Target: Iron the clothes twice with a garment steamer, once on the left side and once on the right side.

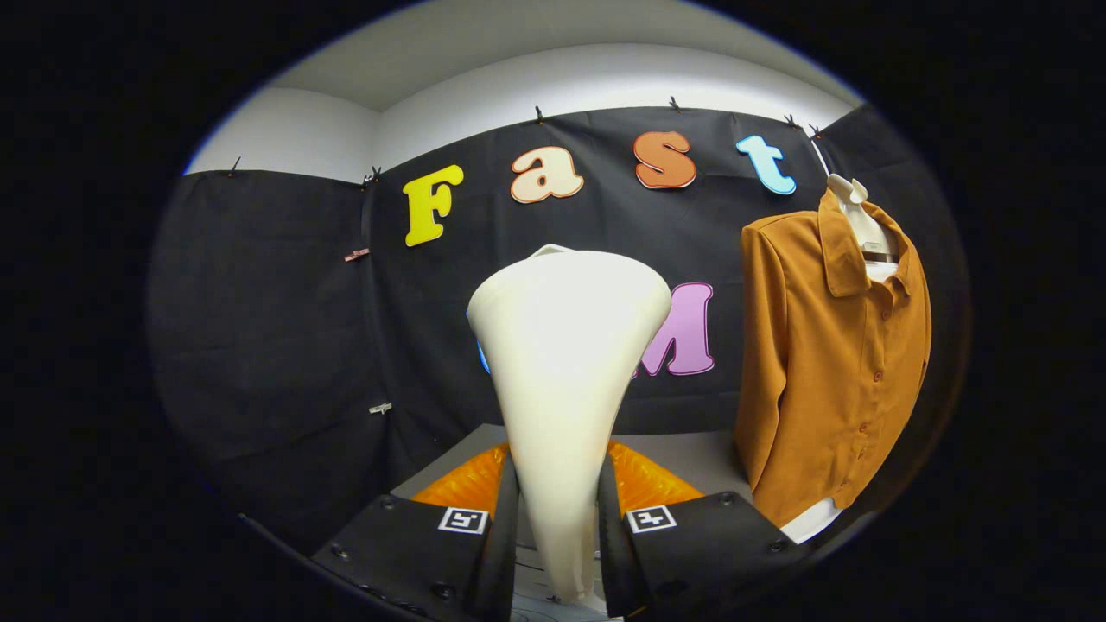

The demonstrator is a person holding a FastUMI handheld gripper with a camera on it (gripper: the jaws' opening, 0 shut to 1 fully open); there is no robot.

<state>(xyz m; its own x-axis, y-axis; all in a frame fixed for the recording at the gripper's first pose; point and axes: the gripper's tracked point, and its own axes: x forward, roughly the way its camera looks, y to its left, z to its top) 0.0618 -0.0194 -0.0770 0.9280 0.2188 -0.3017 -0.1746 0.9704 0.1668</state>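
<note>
Gripper view: gripper point(557, 527) closed on the handle of a cream-white plastic garment steamer point(566, 363); both fingers press its narrow lower stem, one on each side. The steamer stands upright between the fingers and widens to a broad head above them. Beyond the fingers, to the right and apart from the steamer, a mustard-brown button-front shirt point(834, 363) hangs on a white hanger point(851, 194) against the black cloth wall. A grey tabletop point(683, 458) lies below, behind the steamer.
</note>
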